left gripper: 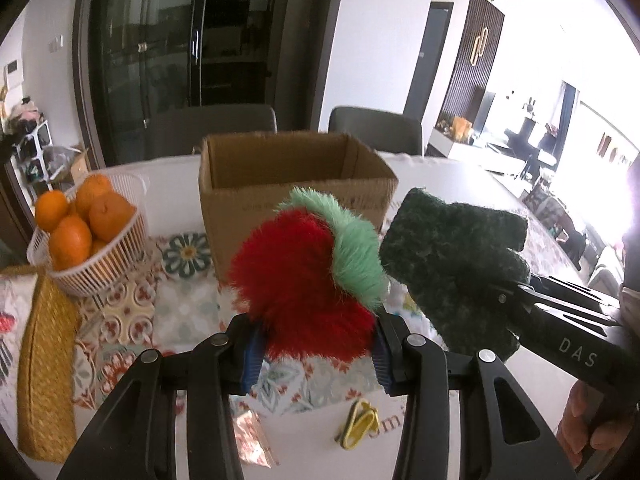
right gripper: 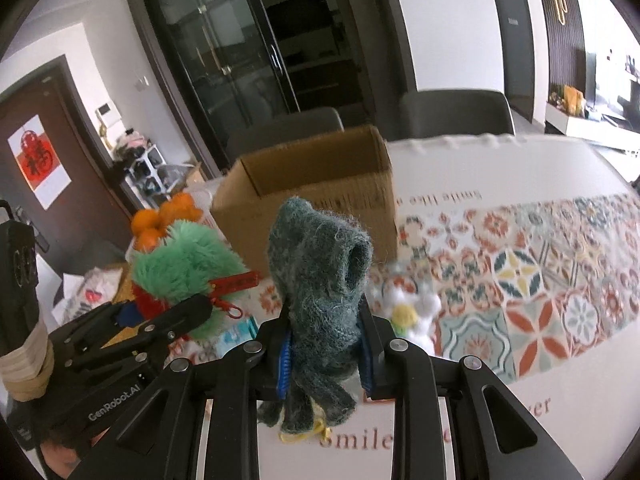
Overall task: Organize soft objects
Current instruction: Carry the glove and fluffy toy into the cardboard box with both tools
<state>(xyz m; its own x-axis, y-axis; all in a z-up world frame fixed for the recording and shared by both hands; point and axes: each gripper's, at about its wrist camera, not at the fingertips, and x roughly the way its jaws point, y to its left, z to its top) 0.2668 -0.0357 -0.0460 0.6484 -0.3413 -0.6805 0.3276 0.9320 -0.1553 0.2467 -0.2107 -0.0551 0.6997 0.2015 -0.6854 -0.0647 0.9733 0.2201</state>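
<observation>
My left gripper (left gripper: pixel 316 354) is shut on a furry red and mint-green plush toy (left gripper: pixel 308 276) and holds it above the table, in front of an open cardboard box (left gripper: pixel 296 176). My right gripper (right gripper: pixel 325 354) is shut on a dark green knitted glove (right gripper: pixel 320 284), also held up near the box (right gripper: pixel 312 184). The glove shows in the left wrist view (left gripper: pixel 452 256), to the right of the plush. The plush shows in the right wrist view (right gripper: pixel 184 264), to the left, with a red tag. A white fluffy flower toy (right gripper: pixel 412 312) lies on the table behind the glove.
A white basket of oranges (left gripper: pixel 88 252) stands left of the box. A woven yellow mat (left gripper: pixel 44 360) lies at the left. A yellow and black band (left gripper: pixel 360 424) lies on the patterned tablecloth (right gripper: pixel 540 280). Two grey chairs (left gripper: pixel 376 128) stand behind the table.
</observation>
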